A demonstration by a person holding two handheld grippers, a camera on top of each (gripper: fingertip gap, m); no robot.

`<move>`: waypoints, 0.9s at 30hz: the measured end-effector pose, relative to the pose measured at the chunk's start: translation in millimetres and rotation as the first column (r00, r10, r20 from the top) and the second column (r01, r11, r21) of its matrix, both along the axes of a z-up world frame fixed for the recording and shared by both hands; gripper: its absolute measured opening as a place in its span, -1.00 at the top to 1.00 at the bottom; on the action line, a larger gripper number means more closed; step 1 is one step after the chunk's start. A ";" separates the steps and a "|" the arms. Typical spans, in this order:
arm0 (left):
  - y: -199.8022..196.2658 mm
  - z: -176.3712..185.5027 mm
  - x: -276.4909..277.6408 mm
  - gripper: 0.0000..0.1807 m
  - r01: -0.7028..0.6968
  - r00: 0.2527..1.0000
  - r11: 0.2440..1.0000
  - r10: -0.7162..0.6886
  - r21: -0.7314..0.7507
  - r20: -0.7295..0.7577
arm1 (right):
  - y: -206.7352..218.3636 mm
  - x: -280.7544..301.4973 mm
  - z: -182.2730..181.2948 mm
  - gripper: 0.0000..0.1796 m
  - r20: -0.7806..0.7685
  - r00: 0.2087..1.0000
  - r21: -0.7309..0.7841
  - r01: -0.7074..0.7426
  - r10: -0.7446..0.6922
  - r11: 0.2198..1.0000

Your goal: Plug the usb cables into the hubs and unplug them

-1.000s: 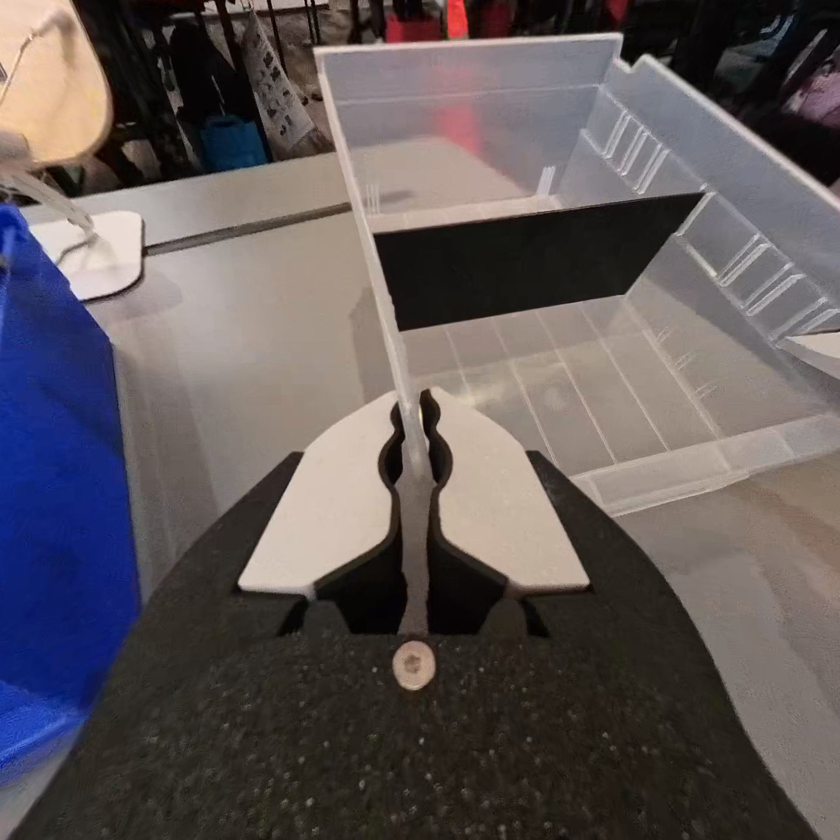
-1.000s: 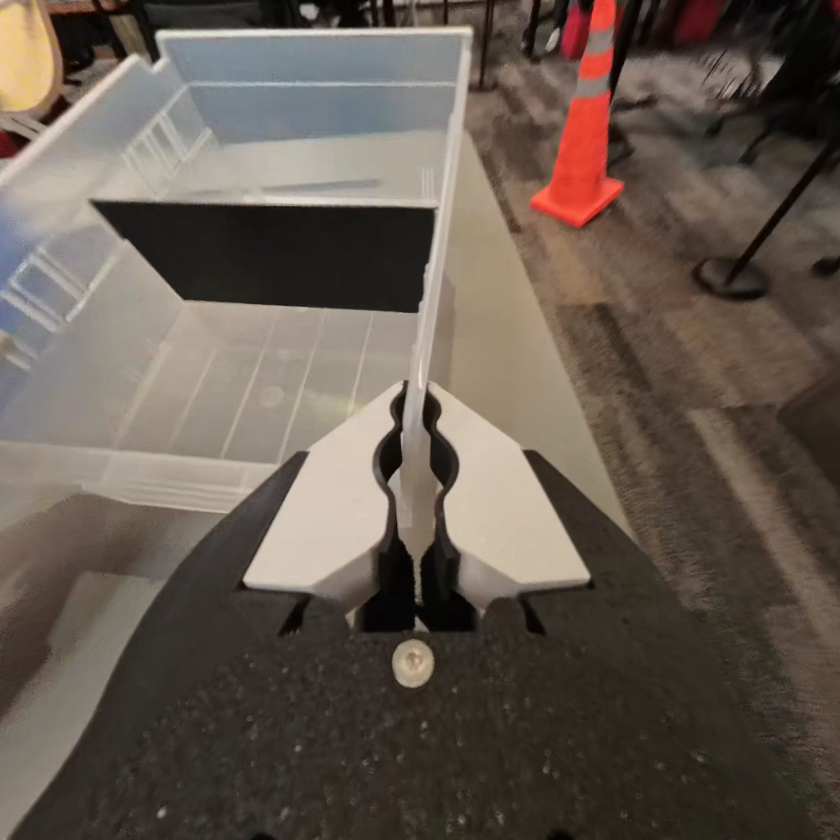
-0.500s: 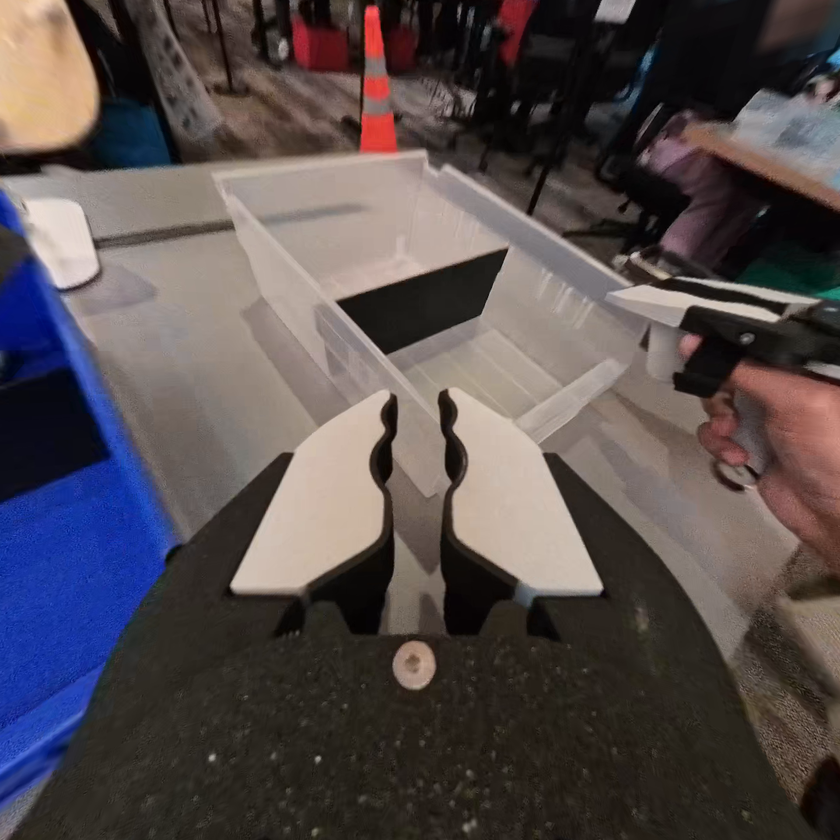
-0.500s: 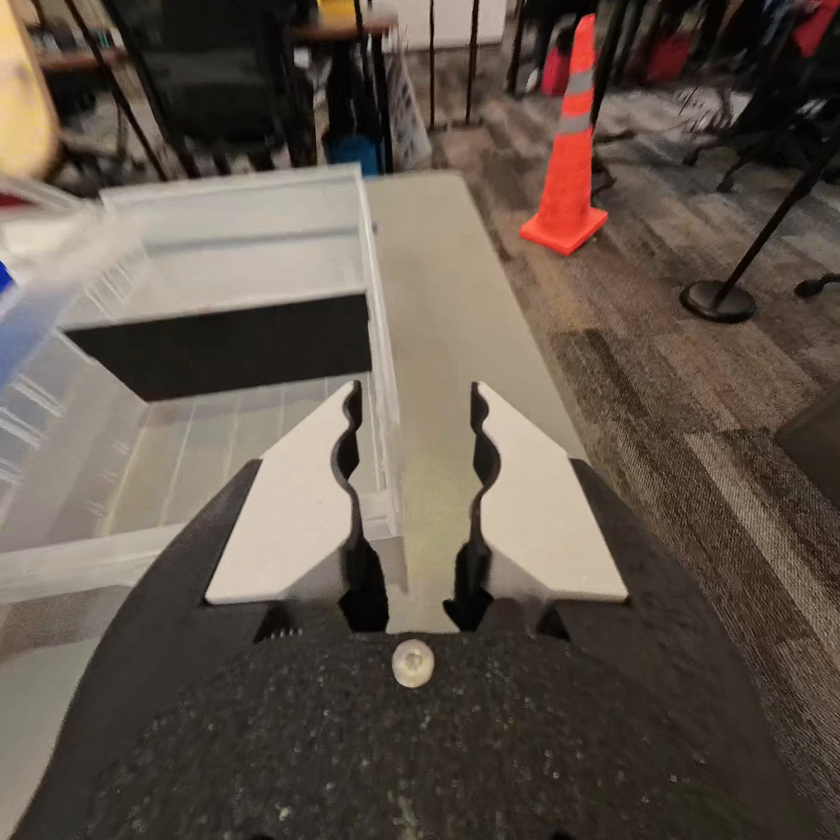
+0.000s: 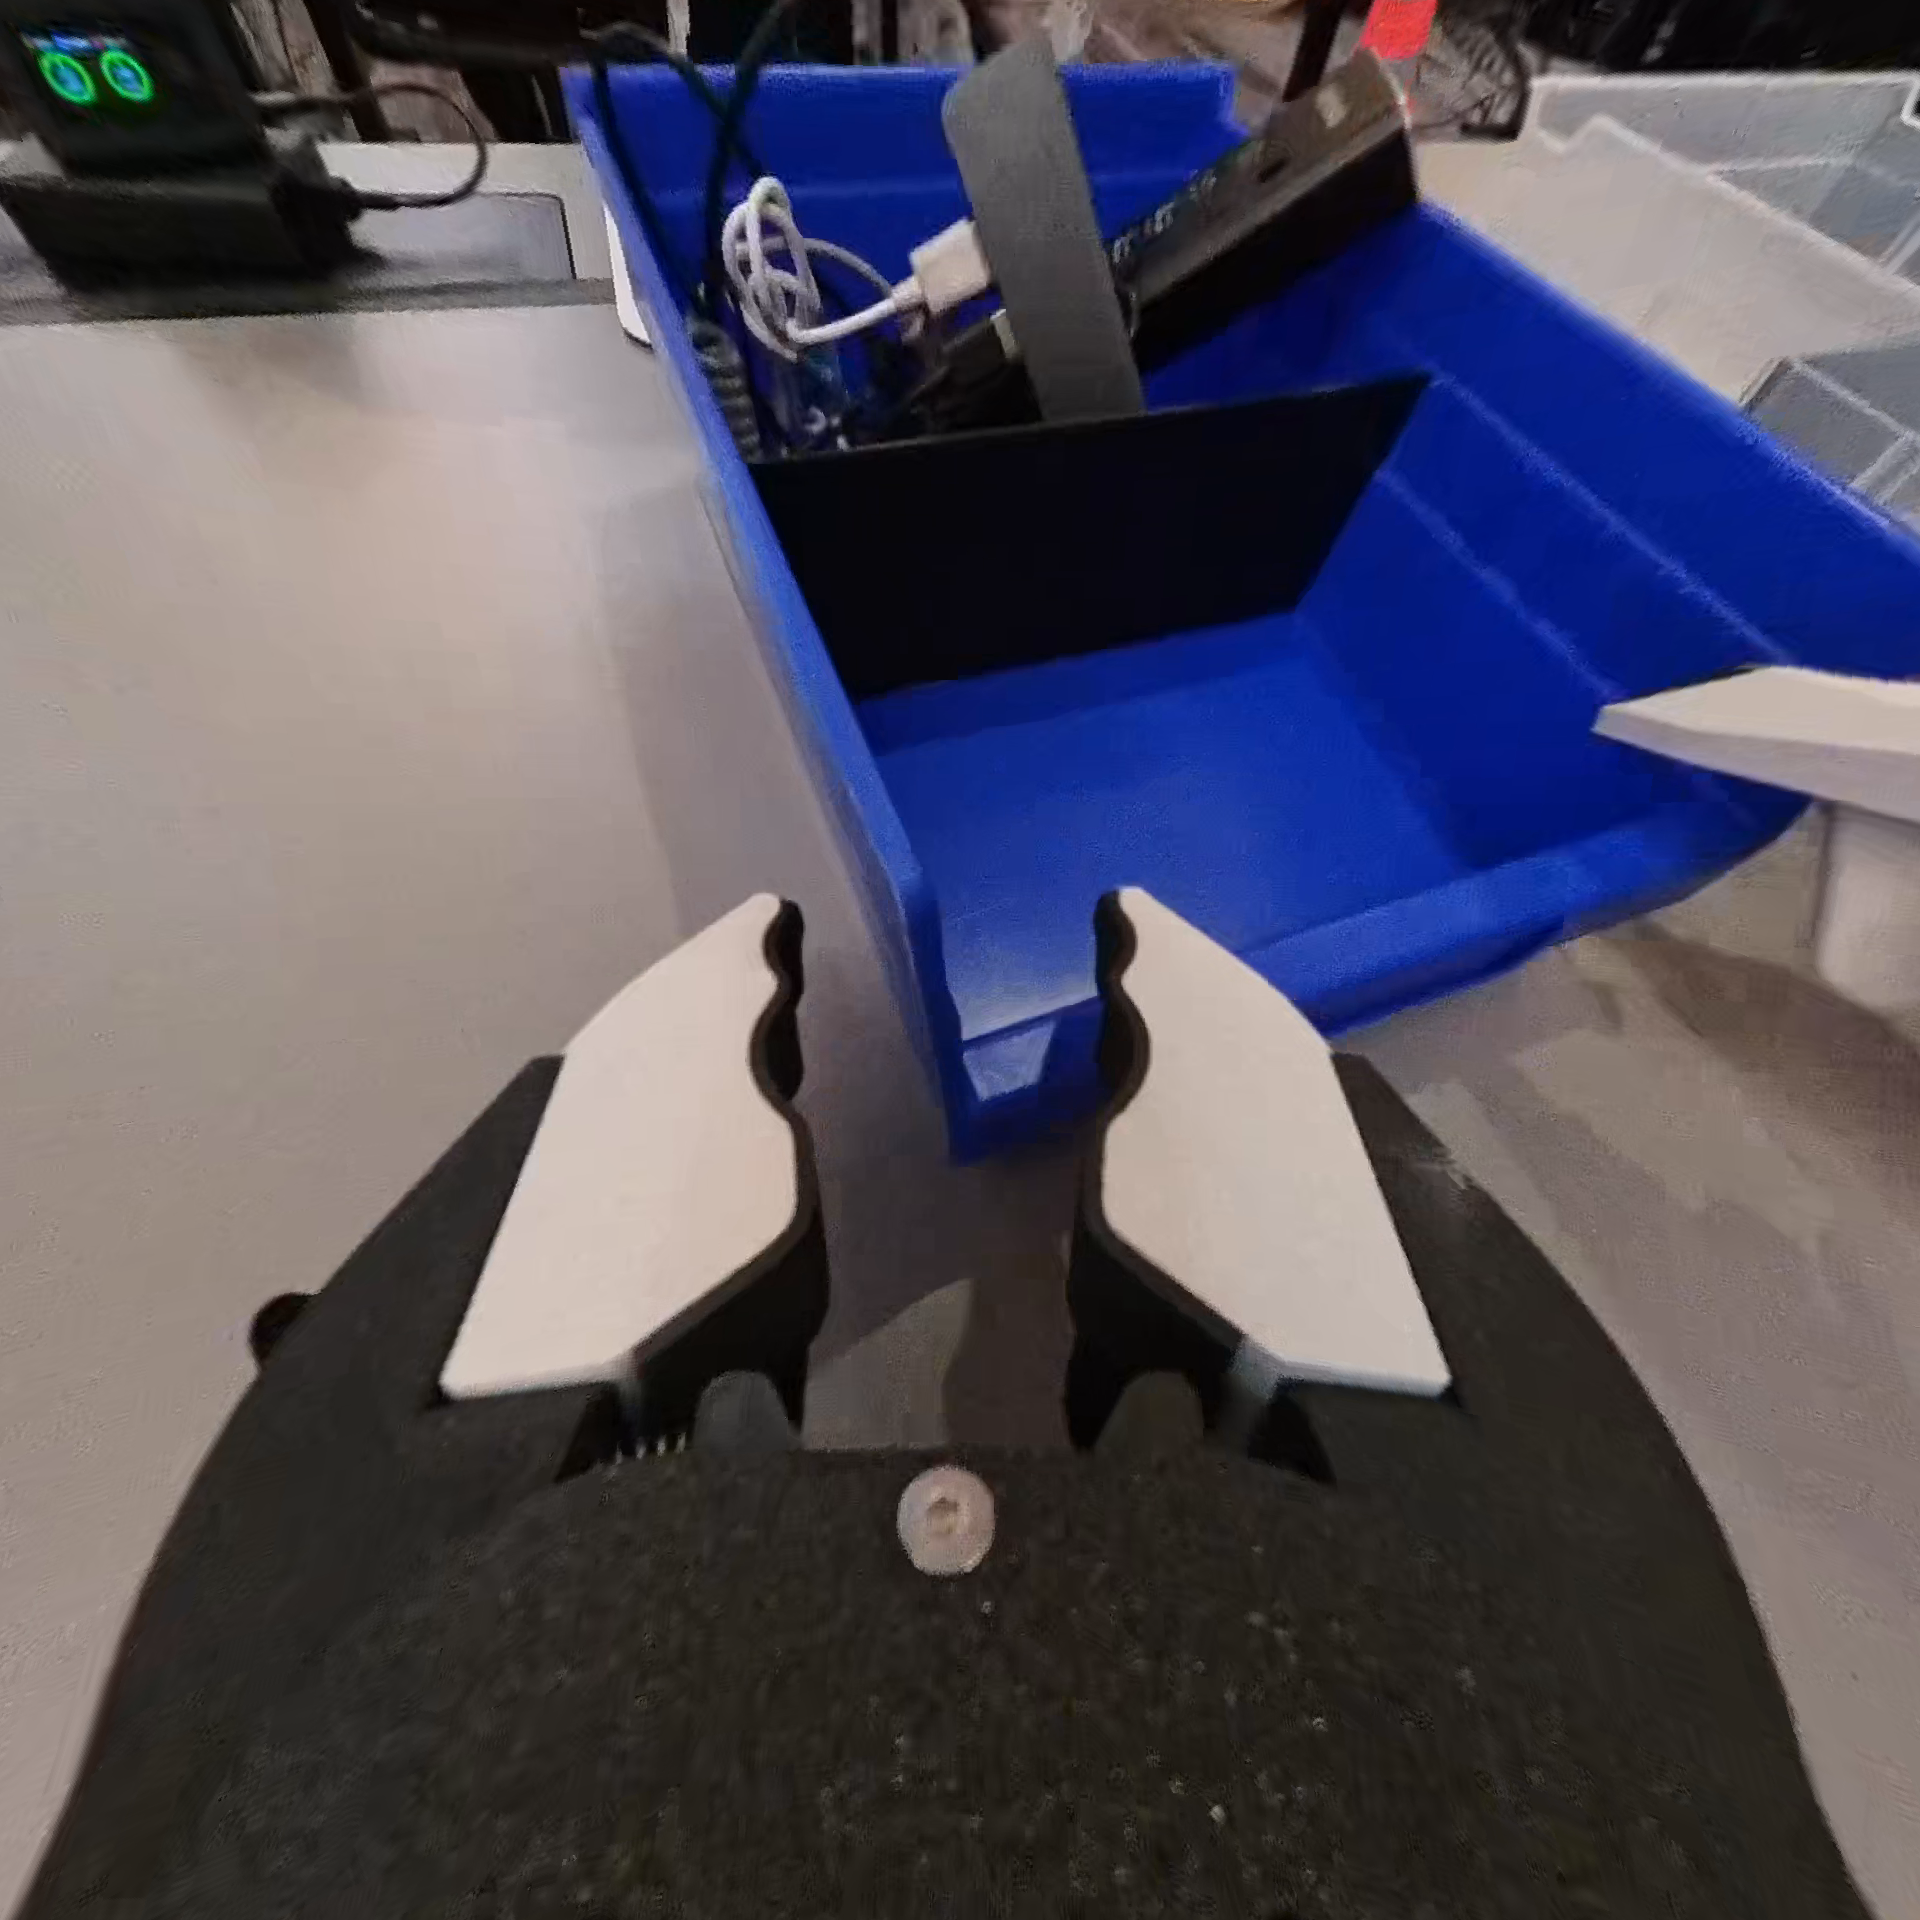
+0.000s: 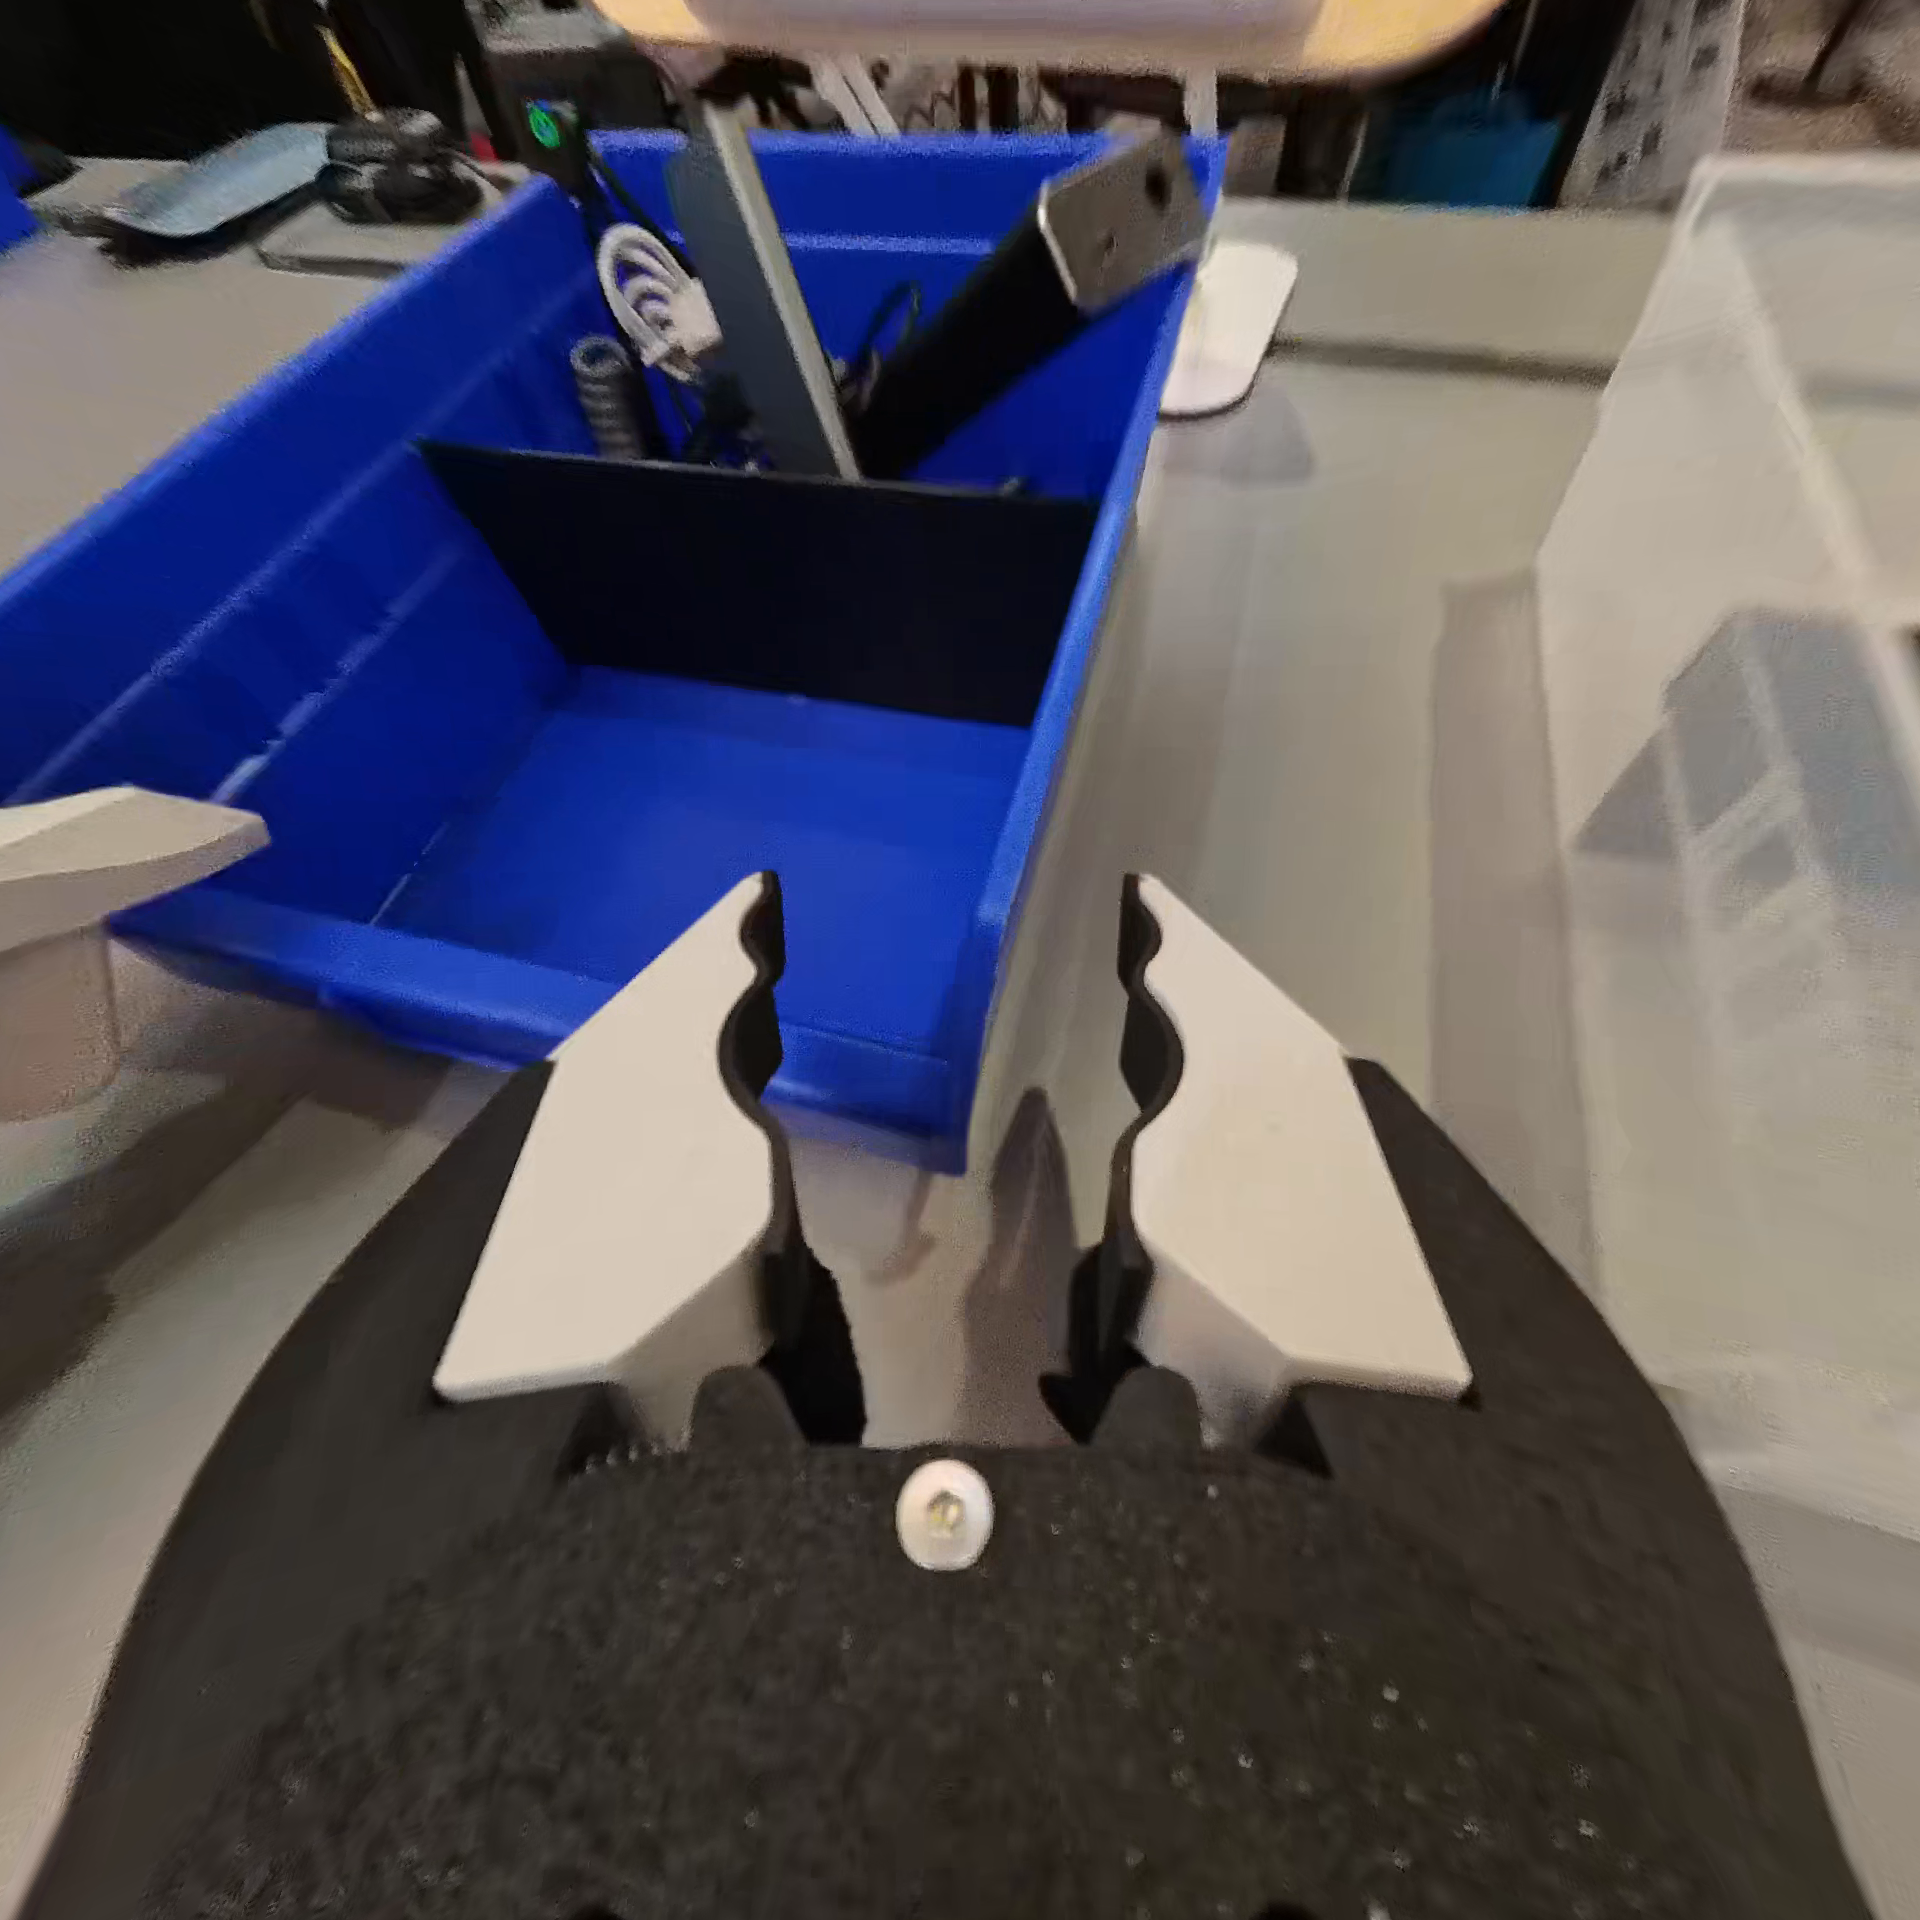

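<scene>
Both tongs stand open and grip nothing. From the left wrist view, the left gripper [image 5: 940, 925] has two white fingers with wavy black pads, and the near corner of the blue plastic bin [image 5: 1558, 540] shows between them. One black flat divider [image 5: 1060, 551] splits the bin; the near part holds nothing. Behind it lie a coiled white usb cable [image 5: 790, 281] and grey and black long hubs [image 5: 1278, 208], partly hidden and blurred. One white fingertip of the right gripper [image 5: 1766, 738] is cut off at the edge.

From the right wrist view, the right gripper [image 6: 945, 904] is at the bin's near right corner. A clear plastic bin [image 6: 1766, 644] is blurred at right.
</scene>
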State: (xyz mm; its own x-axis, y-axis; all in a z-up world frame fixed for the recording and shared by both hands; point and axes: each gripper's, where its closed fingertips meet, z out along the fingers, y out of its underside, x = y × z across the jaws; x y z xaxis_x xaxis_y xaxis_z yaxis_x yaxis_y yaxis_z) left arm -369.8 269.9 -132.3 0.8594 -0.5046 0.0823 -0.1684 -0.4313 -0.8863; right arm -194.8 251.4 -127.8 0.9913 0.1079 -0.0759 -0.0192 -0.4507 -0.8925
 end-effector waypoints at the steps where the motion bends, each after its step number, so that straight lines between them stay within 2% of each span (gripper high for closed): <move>1: 5.2 -0.3 1.0 0.47 -0.011 1.000 1.000 0.011 0.002 0.004 | 4.9 -1.9 -9.1 0.31 -0.012 1.000 -0.021 0.009 -0.009 1.000; 2: 11.8 2.2 0.4 0.58 -0.032 0.999 0.999 0.032 0.015 0.011 | 8.5 -4.1 -15.6 0.43 -0.019 1.000 -0.037 0.008 -0.009 0.999; 3: 17.8 4.9 -0.1 0.76 -0.049 0.999 0.998 0.049 0.026 0.023 | 11.1 -6.5 -16.7 0.58 -0.031 0.999 -0.023 0.008 -0.009 1.000; 5: 26.4 5.7 -1.3 0.87 -0.069 0.997 0.998 0.069 0.005 0.046 | 16.1 -2.0 -14.8 0.64 -0.027 0.998 0.003 0.065 -0.065 0.998; 7: 33.3 5.4 -6.6 0.90 -0.081 0.997 0.997 0.081 0.000 0.004 | 15.5 7.4 -9.6 0.95 0.019 0.988 0.027 0.151 -0.152 0.988; 9: 34.8 5.8 -14.9 0.94 -0.099 0.994 0.995 0.099 0.008 -0.035 | 12.5 0.4 -7.0 0.97 0.108 0.980 0.050 0.165 -0.170 0.985; 14: 39.1 25.3 -55.6 0.96 -0.100 0.993 0.992 0.104 0.073 -0.056 | 13.2 -40.4 4.2 0.97 0.072 0.977 0.093 0.193 -0.200 0.977; 20: 60.0 45.2 -175.7 0.96 -0.165 0.986 0.978 0.167 0.126 -0.008 | 43.8 -157.8 33.4 0.95 0.131 0.985 0.165 0.093 -0.115 0.982; 23: 70.8 37.9 -236.8 0.96 -0.201 0.979 0.974 0.204 0.103 -0.018 | 62.6 -217.8 27.2 0.96 0.218 0.973 0.136 0.049 -0.079 0.989; 27: 83.1 20.4 -290.0 0.97 -0.217 0.973 0.973 0.222 0.073 -0.063 | 78.8 -274.2 0.8 0.96 0.218 0.976 0.053 0.010 -0.021 0.999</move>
